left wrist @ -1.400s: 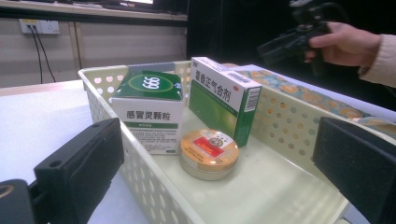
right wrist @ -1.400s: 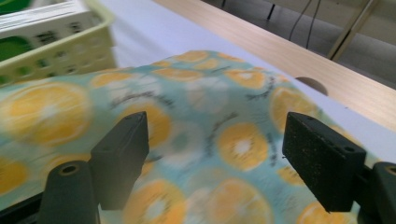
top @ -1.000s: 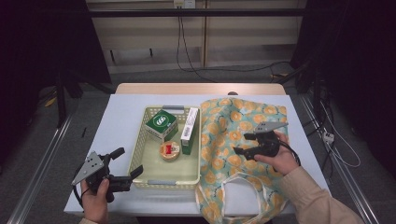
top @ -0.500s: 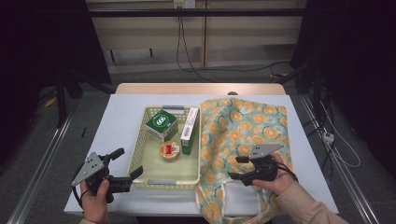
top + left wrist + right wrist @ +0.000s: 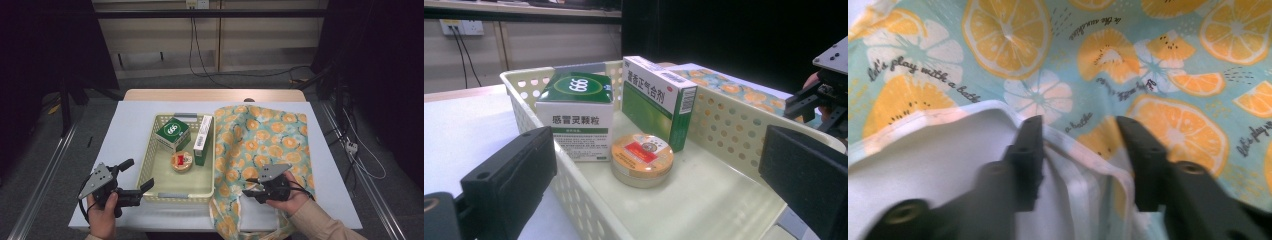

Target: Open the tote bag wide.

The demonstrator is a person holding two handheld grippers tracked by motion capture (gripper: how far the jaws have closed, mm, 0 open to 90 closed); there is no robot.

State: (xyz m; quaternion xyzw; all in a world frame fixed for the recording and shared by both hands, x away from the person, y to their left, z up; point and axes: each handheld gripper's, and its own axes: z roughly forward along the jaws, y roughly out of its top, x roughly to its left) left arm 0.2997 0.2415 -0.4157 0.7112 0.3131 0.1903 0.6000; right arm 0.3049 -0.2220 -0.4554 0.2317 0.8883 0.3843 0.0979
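My right gripper, jaws part-closed and just narrowing astride the white-edged rim of the orange-print bag lying flat beside the basket, should pinch only the top layer, while my left gripper waits wide open, holding nothing.

The high view looks forward and down from above the person's side, taking in the whole white surface, with the basket at centre and the orange-print bag to the right of centre. The left gripper view sits low and close at the basket's near corner, looking level across it; at its right edge it catches the right gripper and a strip of the bag, so it shares these with the high view. The right gripper view looks steeply down, very near the bag's fabric and its white hem.
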